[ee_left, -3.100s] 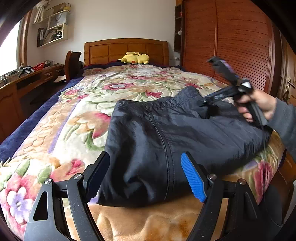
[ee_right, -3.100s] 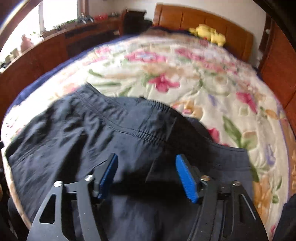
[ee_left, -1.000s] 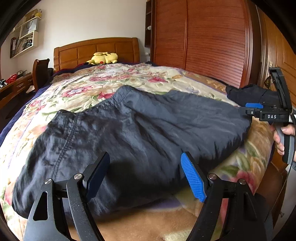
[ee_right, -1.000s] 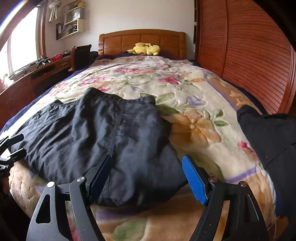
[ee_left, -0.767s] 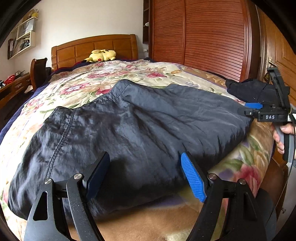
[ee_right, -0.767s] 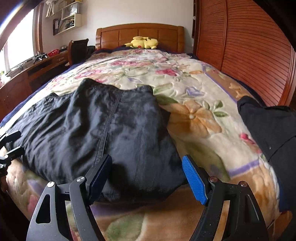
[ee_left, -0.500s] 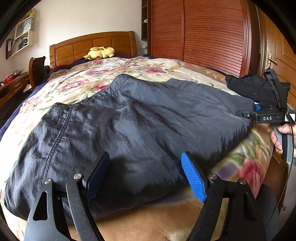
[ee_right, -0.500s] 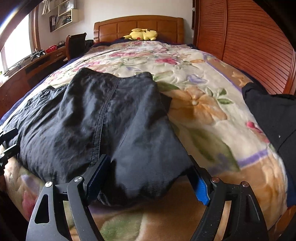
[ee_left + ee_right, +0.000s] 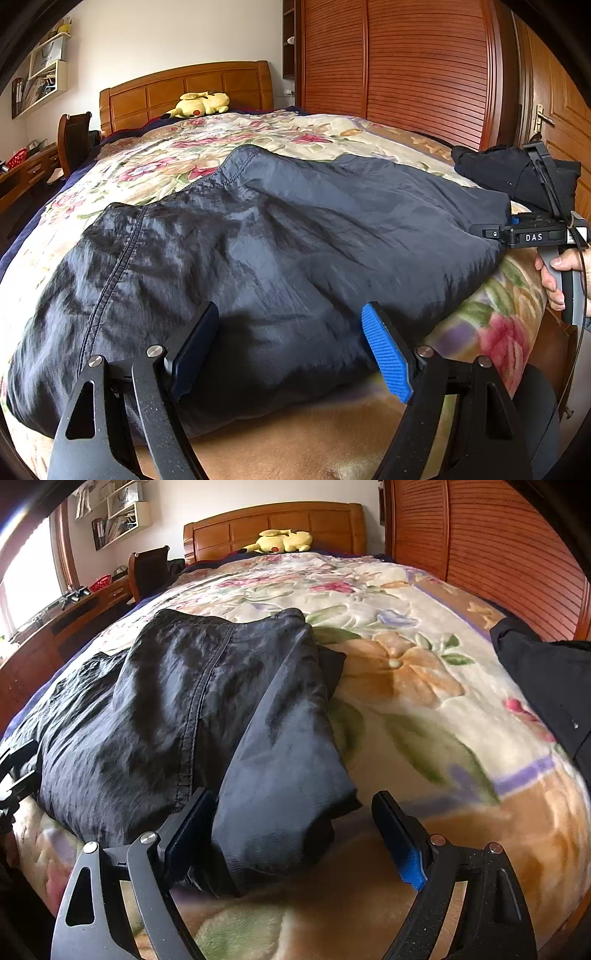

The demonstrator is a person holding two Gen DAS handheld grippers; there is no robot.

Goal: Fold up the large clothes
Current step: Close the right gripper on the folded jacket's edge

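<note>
If closed now, could pinch only 1 slippery jacket (image 9: 295, 240) layer, or blanket (image 9: 406, 672) too. Both released: left gripper (image 9: 290, 325) over hem, right gripper (image 9: 293, 812) just opening wider, corner between, lower centre.

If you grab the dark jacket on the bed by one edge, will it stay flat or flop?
The dark jacket would probably flop: it lies wrinkled and draped over the blanket. Its sheen suggests thin, slippery, likely light fabric.
</note>
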